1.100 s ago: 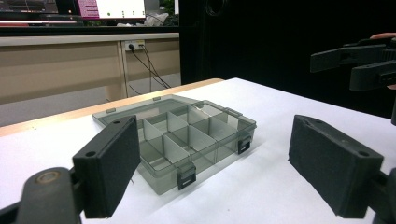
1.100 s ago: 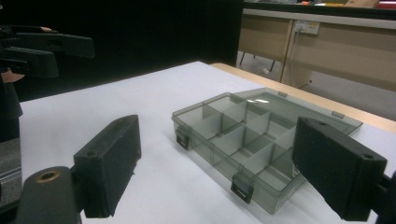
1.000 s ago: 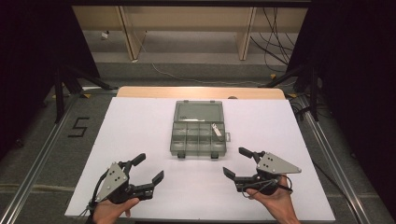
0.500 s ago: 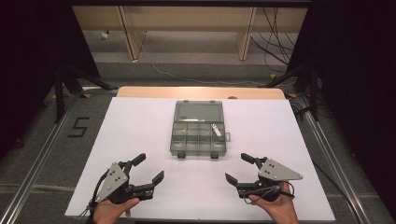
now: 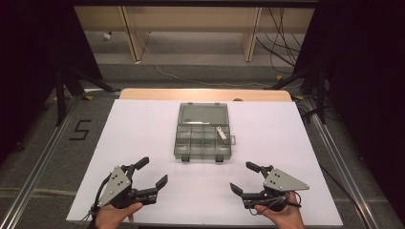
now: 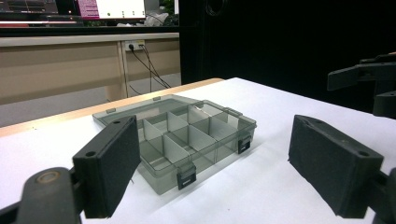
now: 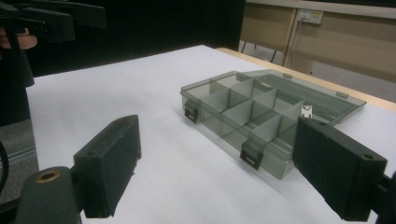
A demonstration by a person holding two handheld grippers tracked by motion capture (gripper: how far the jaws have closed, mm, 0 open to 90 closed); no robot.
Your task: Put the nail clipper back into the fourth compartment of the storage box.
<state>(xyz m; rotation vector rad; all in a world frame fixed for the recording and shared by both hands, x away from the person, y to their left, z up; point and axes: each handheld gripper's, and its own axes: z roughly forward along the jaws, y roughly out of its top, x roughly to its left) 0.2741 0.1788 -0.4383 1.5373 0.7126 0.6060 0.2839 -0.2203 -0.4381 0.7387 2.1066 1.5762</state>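
Observation:
A smoky clear compartment box point(image 5: 203, 132) lies open at the table's middle, its lid folded back flat. It also appears as the box point(image 6: 182, 140) in the left gripper view and the box point(image 7: 261, 112) in the right gripper view. A small silvery metal piece point(image 5: 221, 134) rests in its right-hand compartments, seen again as the piece point(image 7: 306, 111). My left gripper point(image 5: 152, 172) stands open near the front left, holding nothing. My right gripper point(image 5: 241, 177) stands open near the front right, also holding nothing. Both are well short of the box.
The white table top point(image 5: 143, 129) ends in a wooden far edge point(image 5: 205, 94). Metal rails point(image 5: 33, 167) run along both sides on the floor. Beyond the table stand tripod legs point(image 5: 67, 78), cables point(image 5: 282, 28) and a wooden bench.
My right gripper has drifted slightly toward the near edge and a little right. My left gripper and the box have stayed put.

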